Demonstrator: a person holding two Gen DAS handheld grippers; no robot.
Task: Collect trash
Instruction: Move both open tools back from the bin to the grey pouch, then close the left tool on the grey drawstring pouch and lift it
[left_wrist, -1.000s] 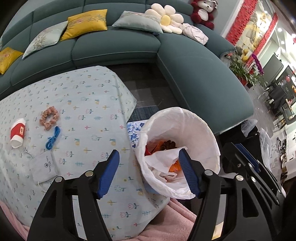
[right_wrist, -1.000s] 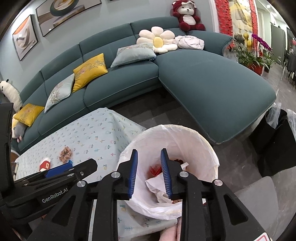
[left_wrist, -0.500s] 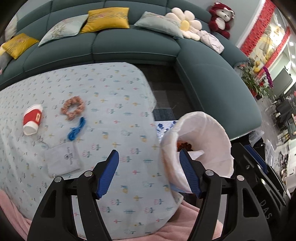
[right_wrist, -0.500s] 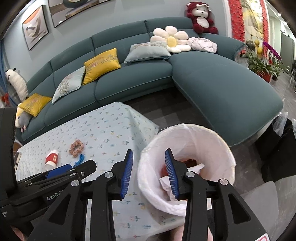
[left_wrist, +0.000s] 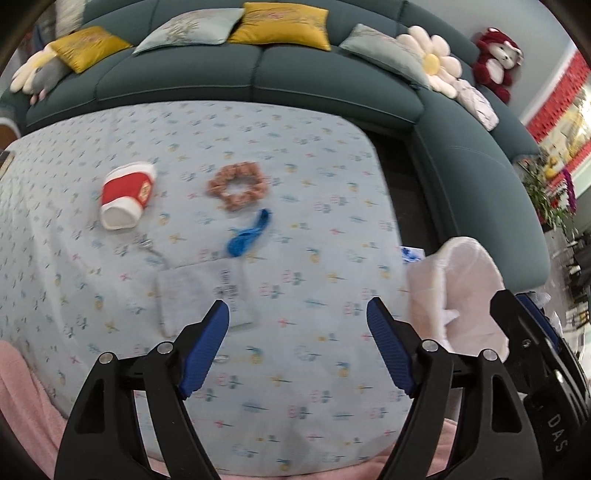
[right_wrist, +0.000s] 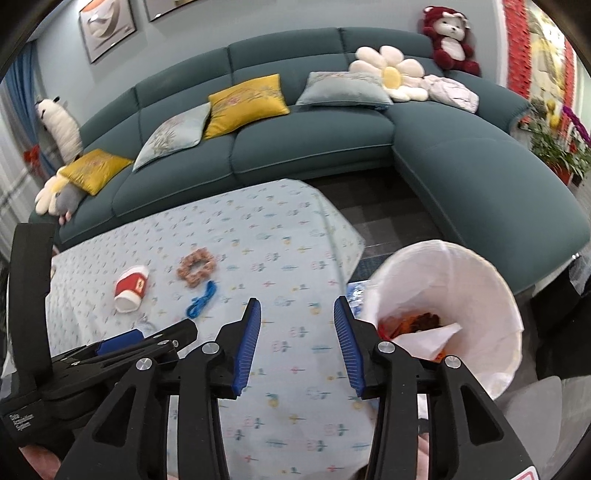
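A red and white paper cup (left_wrist: 125, 199) lies on its side on the flowered tablecloth (left_wrist: 303, 158). Beside it lie a pink scrunchie (left_wrist: 238, 185), a blue cord (left_wrist: 248, 233) and a small grey pouch with a tag (left_wrist: 199, 295). The white-lined trash bin (right_wrist: 450, 299) with trash inside stands at the table's right end. My left gripper (left_wrist: 297, 334) hangs over the cloth just in front of the pouch, jaws opening and empty. My right gripper (right_wrist: 297, 334) hovers over the cloth left of the bin, jaws opening, nothing between them.
A teal corner sofa (right_wrist: 314, 147) with yellow and grey cushions, a flower pillow and a red plush bear wraps the far side. Potted plants (right_wrist: 554, 147) stand at the right. Pink fabric (left_wrist: 22, 384) lies at the table's near edge.
Both grippers have swung left, away from over the bin and onto the table. Both pairs of jaws have widened. The cup, scrunchie and cord now look closer.
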